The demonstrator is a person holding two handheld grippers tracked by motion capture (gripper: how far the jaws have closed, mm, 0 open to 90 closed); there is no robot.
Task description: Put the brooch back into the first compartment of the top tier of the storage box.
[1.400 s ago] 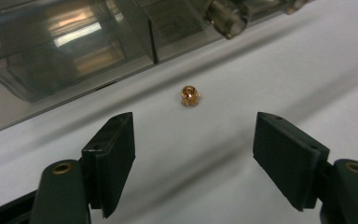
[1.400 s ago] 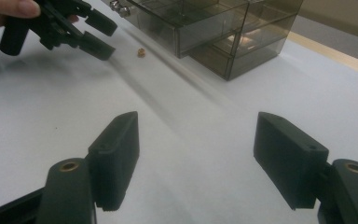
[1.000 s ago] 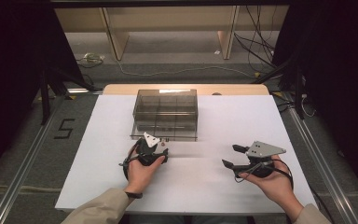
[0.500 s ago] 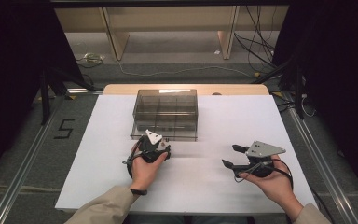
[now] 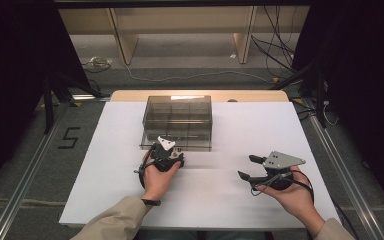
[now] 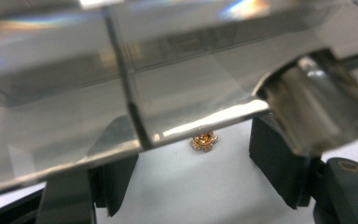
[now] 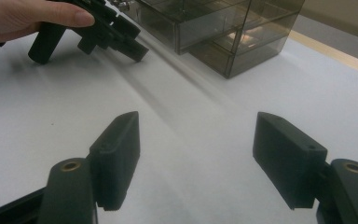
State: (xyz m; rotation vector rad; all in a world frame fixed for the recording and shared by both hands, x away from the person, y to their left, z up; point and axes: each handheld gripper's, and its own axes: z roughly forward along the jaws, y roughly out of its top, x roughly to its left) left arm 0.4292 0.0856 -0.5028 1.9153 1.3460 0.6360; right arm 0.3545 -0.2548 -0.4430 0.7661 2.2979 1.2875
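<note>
On a matte white surface (image 5: pixel 105 165), the left claw (image 5: pixel 172 148), jaws wide, meets the near edge of a smoky clear-plastic compartment box (image 5: pixel 178 120) over a tiny gold flower-shaped bead (image 6: pixel 203 140), while the right claw (image 5: pixel 246 167) hovers wide, empty.

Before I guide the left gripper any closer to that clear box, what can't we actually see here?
- Small gold flower piece: left gripper view, top half hidden behind the edge of the box; too blurred to tell what it is.
- Left gripper: high view, its tips are hidden under its own grey plate, so contact with the box cannot be judged.
- Box contents: high view, too small behind smoky walls.
- Right gripper: open, holding nothing.
</note>
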